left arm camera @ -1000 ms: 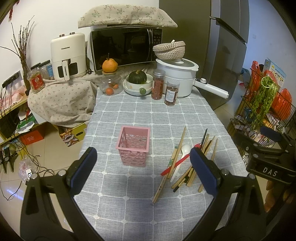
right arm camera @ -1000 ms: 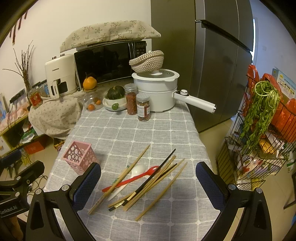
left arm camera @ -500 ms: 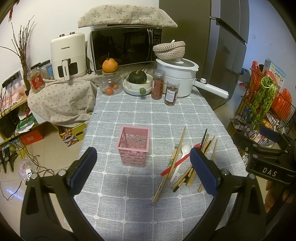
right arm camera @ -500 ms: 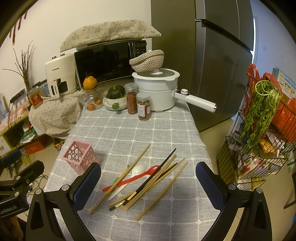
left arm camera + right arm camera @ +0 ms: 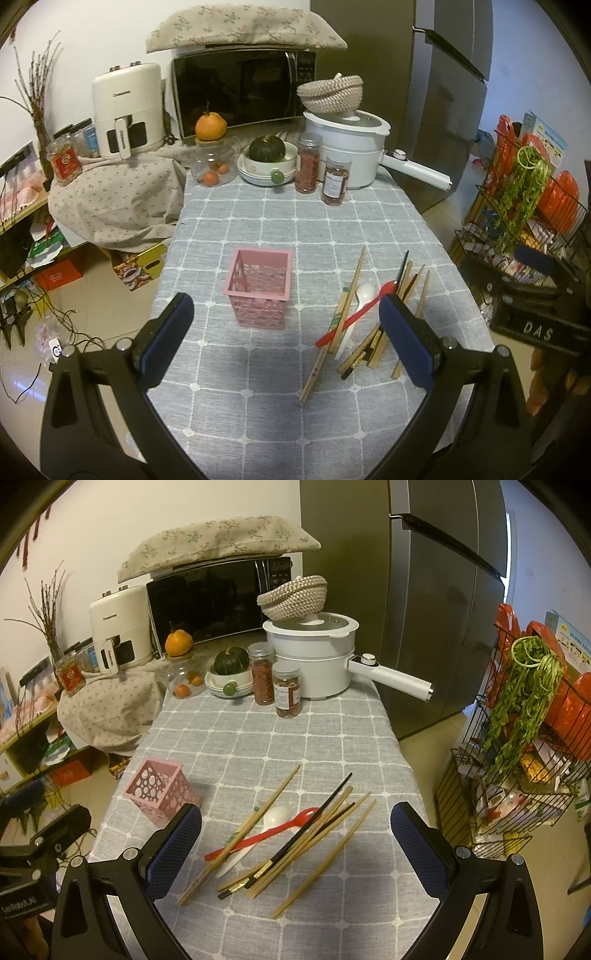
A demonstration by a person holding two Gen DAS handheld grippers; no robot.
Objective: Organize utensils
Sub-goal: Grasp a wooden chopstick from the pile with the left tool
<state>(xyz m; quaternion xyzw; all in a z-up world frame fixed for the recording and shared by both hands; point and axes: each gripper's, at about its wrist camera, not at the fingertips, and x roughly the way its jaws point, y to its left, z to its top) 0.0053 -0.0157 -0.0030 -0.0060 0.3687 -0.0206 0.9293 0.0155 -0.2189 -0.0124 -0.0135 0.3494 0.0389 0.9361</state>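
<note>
We held the left hand-held gripper point(image 5: 286, 339) above the near edge of the desk point(image 5: 295, 229), its jaws spread wide with nothing between them. The pink basket point(image 5: 260, 286) stood upright on the grey checked cloth just ahead of that gripper, open at the top, and as far as we could see into it nothing lay inside. To its right lay the loose pile of utensils: wooden chopsticks point(image 5: 349, 291), a black chopstick point(image 5: 402, 266), a red spoon point(image 5: 354, 317) and a white spoon point(image 5: 364, 293), all flat on the cloth and crossing one another. The pile sat near the basket but apart from it.

Our right hand-held gripper point(image 5: 295, 845) hovered over the same pile, jaws likewise spread and gripping nothing. In its view the red spoon point(image 5: 273, 830) lay across the white spoon point(image 5: 266, 823), with one long pair of chopsticks point(image 5: 243, 827) slanting over both handles. The black chopstick point(image 5: 317, 819) ran among the other wooden sticks to the right. The basket point(image 5: 159, 790) stood to the left of the pile, beside the left finger of this gripper.

At the far end of the desk stood a white pot point(image 5: 347, 147) with a long handle, two spice jars point(image 5: 308, 162) and a bowl point(image 5: 267, 170) holding a green squash. A microwave point(image 5: 243, 88) sat behind them.
</note>
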